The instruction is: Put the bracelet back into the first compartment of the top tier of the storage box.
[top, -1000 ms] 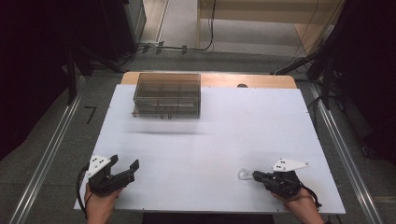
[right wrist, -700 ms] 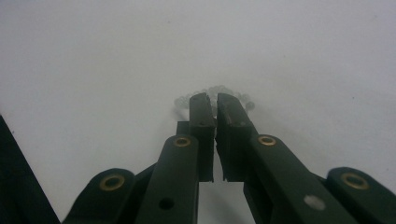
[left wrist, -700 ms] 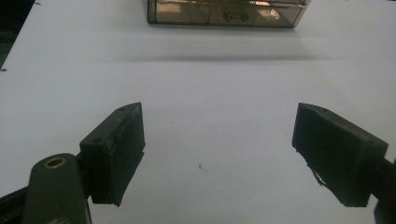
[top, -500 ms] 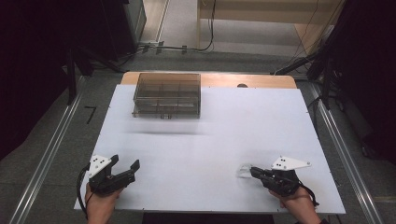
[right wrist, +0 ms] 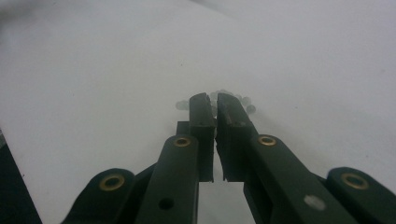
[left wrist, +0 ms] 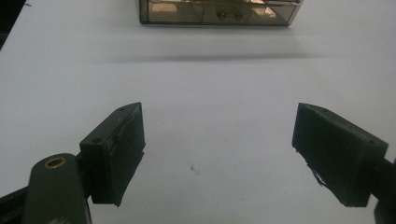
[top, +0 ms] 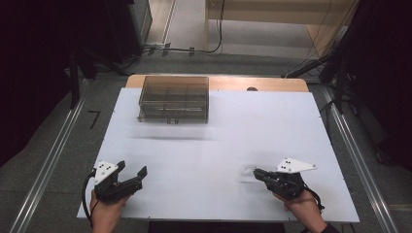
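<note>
Where the white table (top: 272,126) met the far wall side, a strip of bare wood (top: 257,83) showed along its back edge, and beyond it lay grey floor with black cables (top: 194,48) trailing across. Metal rails (top: 46,170) ran down both sides of the table, and the room past them was dark. A smoky clear box (top: 174,98) with compartments sat near the back, left of centre; I could not tell what it held. The left gripper (top: 130,177) hovered at the near left corner, its jaws spread wide over empty white surface, well apart from the box. The right gripper (top: 256,172) lay low at the near right, jaws drawn together with only a sliver between them. Just past its tips sat a small cluster of clear beads (right wrist: 243,100), pale and blurred; whether the jaws pinched anything, I could not tell.
</note>
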Demonstrator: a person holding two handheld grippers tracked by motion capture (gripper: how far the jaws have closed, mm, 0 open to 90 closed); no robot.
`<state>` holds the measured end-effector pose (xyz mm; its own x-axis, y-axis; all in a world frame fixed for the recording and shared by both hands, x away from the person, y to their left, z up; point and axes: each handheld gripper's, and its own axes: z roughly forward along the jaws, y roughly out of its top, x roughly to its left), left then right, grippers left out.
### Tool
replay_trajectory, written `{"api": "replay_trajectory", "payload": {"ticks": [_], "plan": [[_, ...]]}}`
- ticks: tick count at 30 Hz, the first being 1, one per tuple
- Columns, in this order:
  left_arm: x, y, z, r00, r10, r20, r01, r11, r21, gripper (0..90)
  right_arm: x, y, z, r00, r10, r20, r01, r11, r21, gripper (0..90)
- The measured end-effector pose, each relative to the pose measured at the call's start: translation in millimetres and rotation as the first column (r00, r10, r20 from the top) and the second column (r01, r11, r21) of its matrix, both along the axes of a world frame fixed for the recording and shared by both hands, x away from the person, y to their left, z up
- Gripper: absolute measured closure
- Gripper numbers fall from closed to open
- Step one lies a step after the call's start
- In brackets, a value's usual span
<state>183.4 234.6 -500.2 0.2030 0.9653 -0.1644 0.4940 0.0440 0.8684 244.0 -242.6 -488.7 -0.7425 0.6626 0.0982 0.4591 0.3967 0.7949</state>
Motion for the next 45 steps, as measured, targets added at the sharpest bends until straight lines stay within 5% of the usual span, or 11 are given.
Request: {"api": "replay_trajectory", "payload": {"ticks": [45], "plan": [[23.5, -33.3, 0.1, 0.9973, -0.073, 0.000, 0.073, 0.9949, 0.071, 17.0, 31.5, 69.2, 14.0, 0.9944, 0.097, 0.041, -0.098, 0.9950, 0.020, 83.2]]}}
